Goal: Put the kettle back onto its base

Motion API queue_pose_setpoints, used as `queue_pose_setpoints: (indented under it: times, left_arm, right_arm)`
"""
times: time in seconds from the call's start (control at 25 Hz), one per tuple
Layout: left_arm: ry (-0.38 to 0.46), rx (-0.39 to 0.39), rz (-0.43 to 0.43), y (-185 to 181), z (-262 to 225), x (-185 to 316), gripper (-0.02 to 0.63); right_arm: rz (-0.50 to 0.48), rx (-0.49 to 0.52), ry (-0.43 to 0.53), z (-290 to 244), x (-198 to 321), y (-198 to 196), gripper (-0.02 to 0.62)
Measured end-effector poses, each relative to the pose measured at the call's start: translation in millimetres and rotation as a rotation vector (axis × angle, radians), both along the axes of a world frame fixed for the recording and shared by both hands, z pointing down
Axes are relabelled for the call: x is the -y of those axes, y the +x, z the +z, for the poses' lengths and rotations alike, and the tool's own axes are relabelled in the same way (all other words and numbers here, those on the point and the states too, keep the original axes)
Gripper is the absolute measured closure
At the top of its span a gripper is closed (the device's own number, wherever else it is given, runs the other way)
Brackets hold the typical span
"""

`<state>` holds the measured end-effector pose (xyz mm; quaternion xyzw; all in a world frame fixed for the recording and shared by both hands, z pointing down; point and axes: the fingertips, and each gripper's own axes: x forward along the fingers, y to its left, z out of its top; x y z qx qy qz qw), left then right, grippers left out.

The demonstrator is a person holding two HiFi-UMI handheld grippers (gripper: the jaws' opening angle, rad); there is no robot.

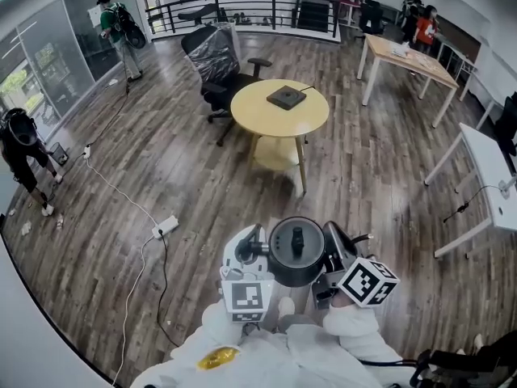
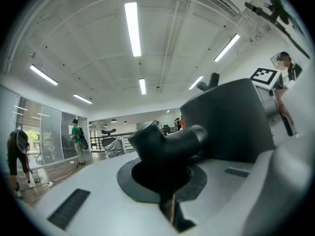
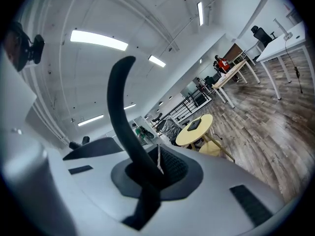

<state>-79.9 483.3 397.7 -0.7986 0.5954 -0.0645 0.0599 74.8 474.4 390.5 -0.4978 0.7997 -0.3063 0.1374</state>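
Left tongs (image 1: 251, 253) and right tongs (image 1: 334, 255) point level, both clamped.

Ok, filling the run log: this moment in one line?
kettle: held, off base | left gripper: shut on kettle | right gripper: shut on kettle | base: on round yellow table

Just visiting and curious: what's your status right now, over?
Left gripper and right gripper shut on kettle. Kettle carried; base on round table ahead. Office chair beside table.
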Motion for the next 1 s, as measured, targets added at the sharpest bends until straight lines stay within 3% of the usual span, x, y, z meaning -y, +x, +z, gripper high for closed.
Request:
queue_pose_setpoints:
  times: [0.56,1.0]
  left_arm:
    - [0.004,0.011,-0.023,56.8,-5.5,114.6,0.606]
    - [-0.010,0.017,-0.046,63.6,5.8,164.1,0.606]
  right_arm:
    - [-0.031,0.012,0.005,-4.8,120.6,55.9,0.575]
    - [-0.057,0.020,-0.017,8.6,174.3,62.1,0.575]
